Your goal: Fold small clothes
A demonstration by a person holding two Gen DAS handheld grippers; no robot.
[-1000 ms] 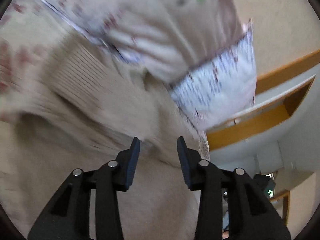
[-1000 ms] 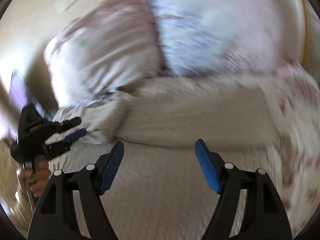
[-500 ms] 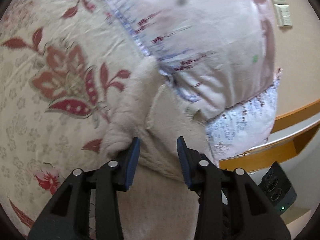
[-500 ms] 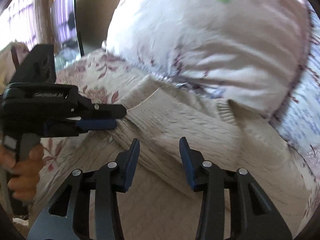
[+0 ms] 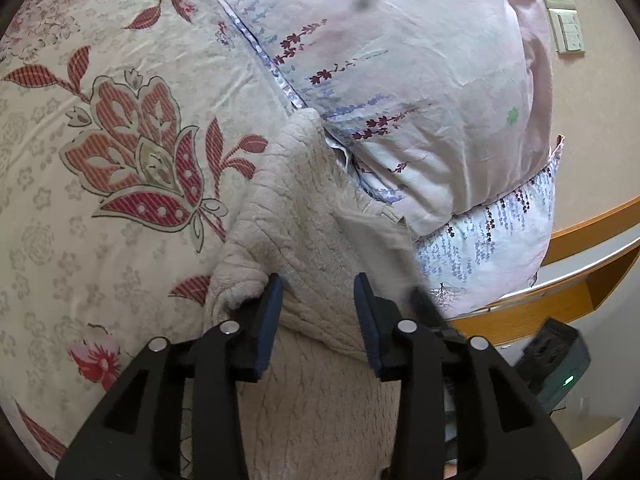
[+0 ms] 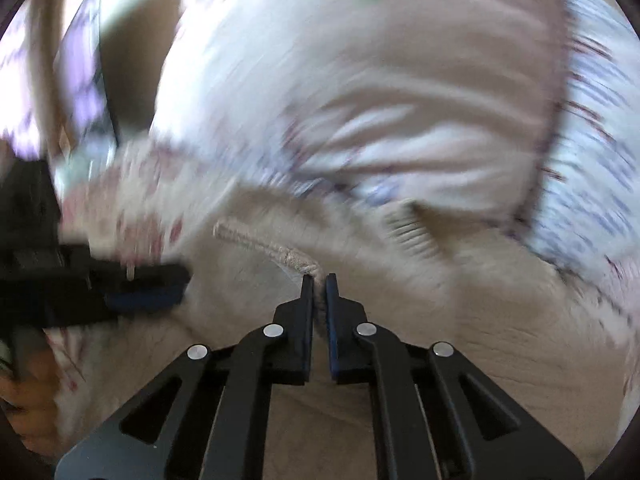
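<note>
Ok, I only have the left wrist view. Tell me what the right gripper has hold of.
Observer: The right gripper is shut on an edge of the sweater.
Operator: Now say where my left gripper sits from that side.
Observer: The left gripper comes in from the left of that view, about level with the pinched edge, over the sweater's left part.
Operator: Report what is behind it.
Observer: The person's hand shows at the lower left; the rest is too blurred to tell.
</note>
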